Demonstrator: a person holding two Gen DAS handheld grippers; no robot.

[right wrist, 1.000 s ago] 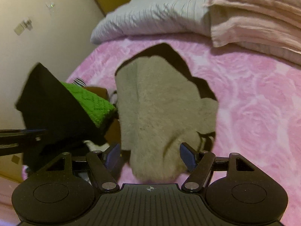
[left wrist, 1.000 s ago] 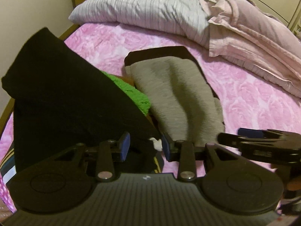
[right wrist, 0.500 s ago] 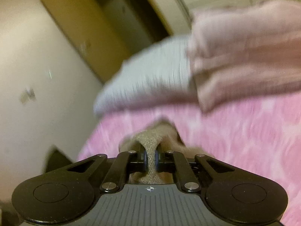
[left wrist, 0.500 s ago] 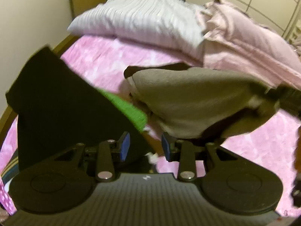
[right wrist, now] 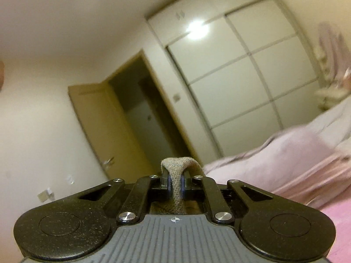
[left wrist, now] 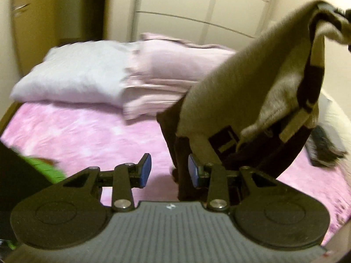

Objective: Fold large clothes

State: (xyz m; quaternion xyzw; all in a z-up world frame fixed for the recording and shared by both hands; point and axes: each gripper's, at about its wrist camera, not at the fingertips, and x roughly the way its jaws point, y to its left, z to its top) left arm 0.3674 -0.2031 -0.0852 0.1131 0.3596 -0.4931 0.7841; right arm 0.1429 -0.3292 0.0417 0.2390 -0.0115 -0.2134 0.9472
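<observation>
A beige knitted garment [left wrist: 241, 92] with a dark brown lining hangs in the air over the pink bed [left wrist: 87, 135], held up from the top right corner of the left wrist view. In the right wrist view my right gripper [right wrist: 175, 183] is shut on a fold of this beige garment [right wrist: 178, 166] and points level towards the wardrobe. My left gripper [left wrist: 169, 171] stands partly open low beside the garment. The dark lower edge of the garment hangs between its blue pads [left wrist: 145, 169], close to the right one, and is not pinched.
A pale striped pillow [left wrist: 72, 74] and a folded pink quilt [left wrist: 175, 72] lie at the head of the bed. A black garment [left wrist: 13, 175] and a green one [left wrist: 43, 168] lie at the left. A dark flat object [left wrist: 322, 151] lies at the right. Beyond are a white wardrobe [right wrist: 241, 76] and an open door [right wrist: 140, 118].
The right gripper closed on the beige garment where it lay flat and raised it high off the bed. The left gripper rose and swung right, and the garment's lower edge now hangs between its pads.
</observation>
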